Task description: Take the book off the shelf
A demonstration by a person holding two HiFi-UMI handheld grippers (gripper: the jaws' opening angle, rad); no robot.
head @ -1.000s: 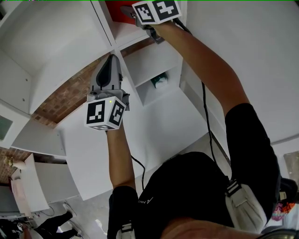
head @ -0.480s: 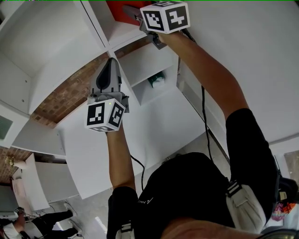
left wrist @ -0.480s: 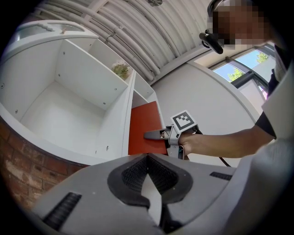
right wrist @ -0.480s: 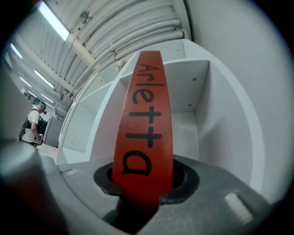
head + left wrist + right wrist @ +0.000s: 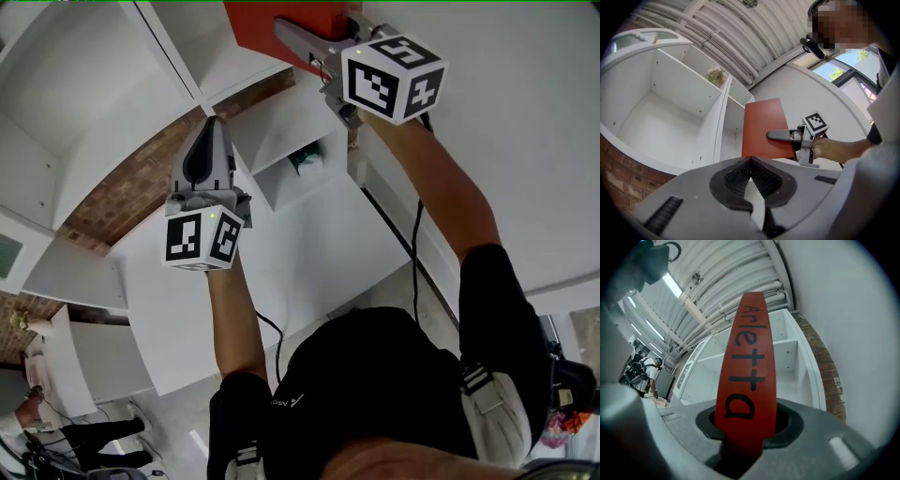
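The red book (image 5: 279,24) is out at the front of the white shelf unit (image 5: 199,86), near the top of the head view. My right gripper (image 5: 298,39) is shut on its spine edge, one jaw lying flat across the cover. In the right gripper view the spine (image 5: 747,362), with black lettering, stands up from between the jaws (image 5: 744,427). The left gripper view shows the book (image 5: 761,125) in front of the shelf's right column with the right gripper (image 5: 777,135) on it. My left gripper (image 5: 208,131) is shut and empty, its tip (image 5: 750,161) by a shelf divider.
The shelf's compartments (image 5: 670,108) look bare apart from a small green object (image 5: 307,161) in a lower one. A brick wall (image 5: 131,187) shows behind the shelf. A white wall (image 5: 506,112) runs along the right. A person (image 5: 66,441) stands far off at the lower left.
My right gripper has pulled back and to the right with the red book, and more of the cover now shows. My left gripper has shifted slightly left.
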